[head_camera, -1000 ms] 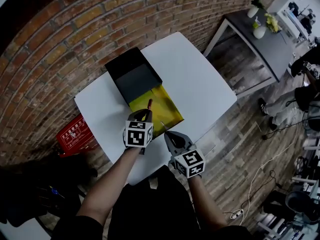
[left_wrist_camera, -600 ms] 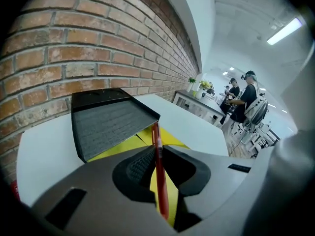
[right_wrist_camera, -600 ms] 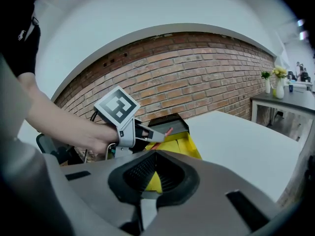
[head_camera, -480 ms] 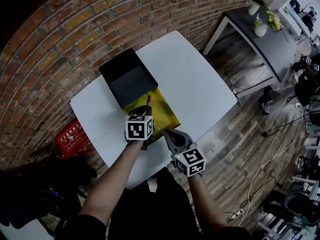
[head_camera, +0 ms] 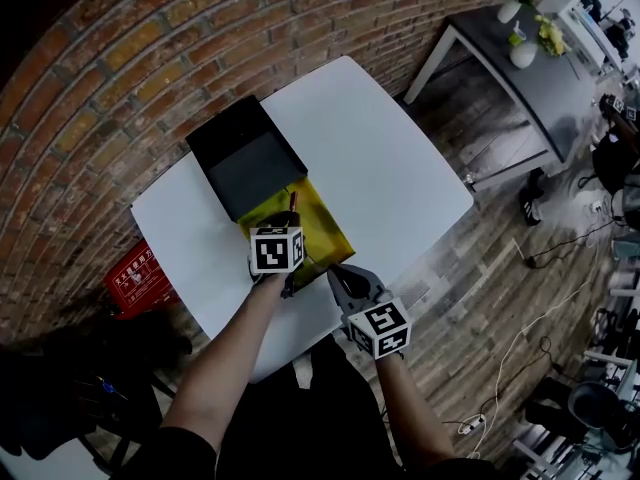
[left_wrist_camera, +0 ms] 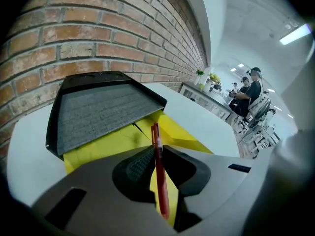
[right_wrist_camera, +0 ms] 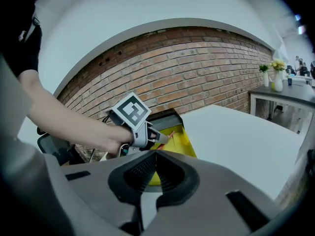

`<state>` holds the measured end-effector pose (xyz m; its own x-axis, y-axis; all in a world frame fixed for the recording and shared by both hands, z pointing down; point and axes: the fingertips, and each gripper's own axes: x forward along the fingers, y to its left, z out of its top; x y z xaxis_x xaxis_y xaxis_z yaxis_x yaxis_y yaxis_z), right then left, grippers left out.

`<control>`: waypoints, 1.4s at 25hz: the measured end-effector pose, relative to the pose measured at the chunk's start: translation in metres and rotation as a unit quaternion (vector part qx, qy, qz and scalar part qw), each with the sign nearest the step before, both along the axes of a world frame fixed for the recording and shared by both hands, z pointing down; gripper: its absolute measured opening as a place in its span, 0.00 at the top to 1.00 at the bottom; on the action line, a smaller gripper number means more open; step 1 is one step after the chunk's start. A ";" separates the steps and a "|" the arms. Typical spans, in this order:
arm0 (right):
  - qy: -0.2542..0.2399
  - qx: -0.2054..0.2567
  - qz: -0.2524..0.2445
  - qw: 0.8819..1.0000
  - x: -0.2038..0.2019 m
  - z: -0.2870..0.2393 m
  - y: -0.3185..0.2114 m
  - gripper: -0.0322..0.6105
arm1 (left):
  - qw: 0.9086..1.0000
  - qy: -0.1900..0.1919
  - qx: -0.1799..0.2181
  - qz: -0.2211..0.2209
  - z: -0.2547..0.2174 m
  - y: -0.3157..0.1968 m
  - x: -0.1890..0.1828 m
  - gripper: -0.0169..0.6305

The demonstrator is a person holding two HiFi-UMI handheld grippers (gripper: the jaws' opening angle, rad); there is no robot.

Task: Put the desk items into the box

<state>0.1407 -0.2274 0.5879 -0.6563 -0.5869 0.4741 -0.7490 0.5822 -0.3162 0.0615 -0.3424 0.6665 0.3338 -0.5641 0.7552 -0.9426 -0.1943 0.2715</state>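
Descent has brought the left gripper [left_wrist_camera: 156,149], clamped narrowly on a slim red plastic pen [left_wrist_camera: 160,181], low over the open yellow rectangular box [left_wrist_camera: 98,150]. Right gripper [right_wrist_camera: 153,157] waits alongside, closed and empty; release looks near.

Dim, fisheye-bent views with dark corners; a ceiling light [left_wrist_camera: 295,33] glares brightly.

Open-plan office: brick wall [head_camera: 120,78], white table [head_camera: 390,158], seated people [left_wrist_camera: 251,90], floor cables [head_camera: 515,353].
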 end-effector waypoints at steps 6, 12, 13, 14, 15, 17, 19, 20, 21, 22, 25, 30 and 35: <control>0.003 -0.006 -0.001 1.000 0.005 0.006 -0.001 0.92 | 1.000 -0.019 -0.014 0.005 0.013 0.000 0.001 0.88; 0.005 -0.007 0.003 1.000 0.008 0.007 -0.003 0.92 | 0.999 -0.033 -0.028 0.004 0.023 0.001 0.002 0.88; 0.004 -0.007 0.004 1.000 0.009 0.007 -0.003 0.92 | 0.999 -0.037 -0.030 0.004 0.025 0.001 0.002 0.88; 0.004 -0.007 0.004 1.000 0.009 0.007 -0.002 0.92 | 0.999 -0.042 -0.032 0.004 0.026 0.001 0.002 0.88; 0.004 -0.007 0.005 1.000 0.010 0.008 -0.002 0.92 | 0.998 -0.046 -0.032 0.005 0.027 0.001 0.002 0.88; 0.005 -0.008 0.007 1.000 0.010 0.009 0.000 0.92 | 0.998 -0.052 -0.034 0.007 0.029 0.001 0.002 0.88; 0.005 -0.010 0.009 1.000 0.012 0.009 0.002 0.92 | 0.998 -0.058 -0.037 0.010 0.030 0.003 0.003 0.88; 0.005 -0.009 0.010 1.000 0.013 0.010 0.003 0.92 | 0.997 -0.061 -0.037 0.011 0.031 0.004 0.003 0.88; 0.006 -0.008 0.011 1.000 0.014 0.010 0.004 0.92 | 0.997 -0.063 -0.037 0.013 0.031 0.004 0.004 0.88; 0.007 -0.007 0.012 1.000 0.016 0.010 0.005 0.92 | 0.997 -0.064 -0.035 0.015 0.031 0.004 0.005 0.88; 0.006 -0.009 0.017 1.000 0.018 0.008 0.007 0.92 | 0.997 -0.064 -0.028 0.020 0.027 0.002 0.006 0.88; 0.004 -0.004 0.020 1.000 0.015 0.003 0.009 0.92 | 0.998 -0.060 -0.007 0.022 0.013 0.001 0.003 0.88; 0.002 0.008 0.029 1.000 0.015 -0.003 0.013 0.92 | 0.999 -0.041 0.023 0.020 -0.018 0.007 -0.001 0.87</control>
